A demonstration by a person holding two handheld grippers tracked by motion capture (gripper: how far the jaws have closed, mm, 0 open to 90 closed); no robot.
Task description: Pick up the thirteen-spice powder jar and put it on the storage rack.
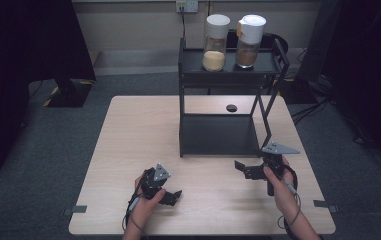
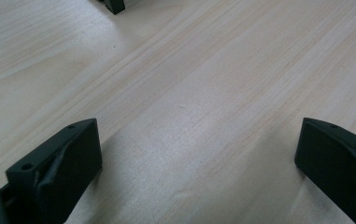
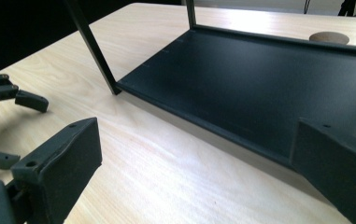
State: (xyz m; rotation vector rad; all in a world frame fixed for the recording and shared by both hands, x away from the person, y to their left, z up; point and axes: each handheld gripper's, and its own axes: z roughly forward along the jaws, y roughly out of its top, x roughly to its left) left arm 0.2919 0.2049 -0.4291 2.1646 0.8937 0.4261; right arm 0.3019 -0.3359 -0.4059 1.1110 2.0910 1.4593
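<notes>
While nothing is yet in hand, the things nearest the work are the two jars on the top tier of the black rack (image 1: 230, 62), in the upper middle of the high view: a jar of pale powder (image 1: 215, 43) on the left and a jar of brown powder (image 1: 249, 41) touching or just beside it on the right, both upright, both white-capped. Below them, the rack's lower tray (image 3: 259, 84) lies bare on the table (image 1: 143, 130); in the right gripper view it takes up the upper right of the frame, one thin post standing at its near corner. Right gripper (image 1: 250, 169): lower right of centre in the high view, just before the tray's front edge, jaws spread wide, holding nothing. Left gripper (image 1: 170, 196): lower centre-left, low over bare wood, jaws likewise wide apart and empty; its own view gives plain tabletop between the two black jaws. Judgement on the step: a reach toward the rack seems to be starting, the right gripper being the better placed. To do it well, rise above the top tier's rim before going in, approach a jar level from the front, close on the glass body below the cap, and pick the brown jar first so that its neighbour is not nudged. Risk: a tall jar tipped by a jaw that clips its cap.
</notes>
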